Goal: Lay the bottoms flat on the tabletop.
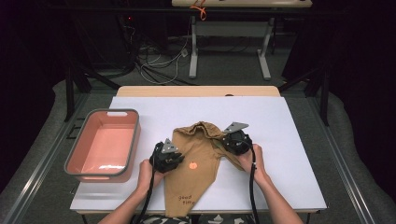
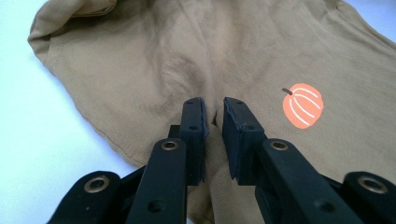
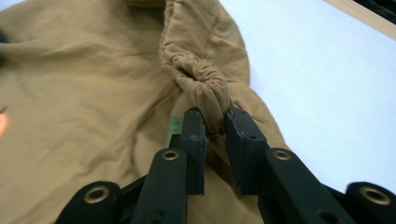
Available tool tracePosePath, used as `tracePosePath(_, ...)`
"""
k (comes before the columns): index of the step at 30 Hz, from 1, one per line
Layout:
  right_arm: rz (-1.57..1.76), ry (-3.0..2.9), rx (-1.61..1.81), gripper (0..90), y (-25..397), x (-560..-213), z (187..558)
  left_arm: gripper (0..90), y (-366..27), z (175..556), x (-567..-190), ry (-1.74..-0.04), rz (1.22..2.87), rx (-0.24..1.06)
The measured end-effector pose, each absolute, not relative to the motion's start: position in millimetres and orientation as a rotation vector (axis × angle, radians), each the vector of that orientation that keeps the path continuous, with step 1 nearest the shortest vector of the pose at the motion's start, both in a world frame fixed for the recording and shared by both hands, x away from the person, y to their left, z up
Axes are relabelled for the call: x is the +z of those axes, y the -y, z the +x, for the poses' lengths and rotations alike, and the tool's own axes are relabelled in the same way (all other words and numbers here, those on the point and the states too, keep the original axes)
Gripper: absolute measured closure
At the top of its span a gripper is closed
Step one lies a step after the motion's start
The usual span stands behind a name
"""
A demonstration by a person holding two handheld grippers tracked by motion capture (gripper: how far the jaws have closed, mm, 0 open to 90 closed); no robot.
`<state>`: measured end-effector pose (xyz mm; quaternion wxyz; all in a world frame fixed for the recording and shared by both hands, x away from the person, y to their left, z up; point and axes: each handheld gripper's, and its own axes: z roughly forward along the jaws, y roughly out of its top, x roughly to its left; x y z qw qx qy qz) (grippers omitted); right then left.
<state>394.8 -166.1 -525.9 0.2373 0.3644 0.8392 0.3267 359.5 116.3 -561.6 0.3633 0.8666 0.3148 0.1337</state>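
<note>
Centre of the high view: tan shirt [image 1: 196,163] lying crumpled on the white desk [image 1: 289,140]
Left gripper [image 2: 213,116]: fingers pinching a fold of shirt, beside the orange pumpkin print [image 2: 302,105]
Right gripper [image 3: 215,122]: fingers clamped on a bunched edge
Left of frame: pink bin [image 1: 103,145]

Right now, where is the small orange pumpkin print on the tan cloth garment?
In the high view the orange pumpkin print sits mid-table on the tan cloth garment, between the left gripper and right gripper, nearer the left.

Probably a lab: dark curtains, floor cables [image 1: 159,65], white-covered table [image 1: 280,140].
</note>
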Motion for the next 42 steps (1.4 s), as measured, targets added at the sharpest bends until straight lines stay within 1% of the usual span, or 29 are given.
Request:
tracePosePath(7, 1.073, -2.259, 0.875, 76.8, 175.1, -530.5, 407.7, 80.0, -114.3, 361.8, -561.1, -0.806, 2.239, 0.355)
tracePosePath(16, 1.174, -2.175, 0.883, 75.6, 187.5, -531.5, 424.3, 80.6, -113.1, 362.2, -560.9, -0.808, 2.239, 0.354)
tracePosePath(19, 1.203, -2.151, 0.864, 74.3, 191.8, -534.0, 428.9, 80.7, -112.4, 361.7, -560.6, -0.797, 2.247, 0.356)
tracePosePath(24, 1.260, -2.134, 0.839, 69.7, 197.3, -539.7, 433.8, 80.4, -112.6, 361.5, -560.3, -0.799, 2.247, 0.354)
tracePosePath(26, 1.270, -2.124, 0.832, 66.9, 198.6, -540.2, 434.5, 77.6, -112.9, 362.0, -560.5, -0.801, 2.243, 0.352)
tracePosePath(27, 1.282, -2.114, 0.828, 66.7, 199.3, -540.1, 434.7, 74.7, -113.2, 362.6, -560.3, -0.802, 2.246, 0.363)
tracePosePath(31, 1.302, -2.103, 0.810, 66.7, 201.5, -542.3, 437.3, 57.6, -112.3, 366.8, -560.6, -0.840, 2.235, 0.373)
tracePosePath(34, 1.336, -2.112, 0.784, 66.0, 205.3, -548.1, 440.9, 53.3, -112.5, 370.6, -561.1, -0.856, 2.225, 0.381)
tracePosePath(37, 1.354, -2.118, 0.787, 65.1, 207.7, -551.3, 443.0, 55.1, -111.6, 372.0, -561.8, -0.846, 2.225, 0.379)
tracePosePath(39, 1.343, -2.126, 0.786, 65.7, 207.5, -551.0, 442.6, 61.1, -111.1, 372.3, -562.4, -0.841, 2.219, 0.362)
tracePosePath(42, 1.350, -2.154, 0.816, 71.6, 205.9, -551.2, 441.6, 71.9, -110.1, 372.4, -563.3, -0.823, 2.210, 0.347)
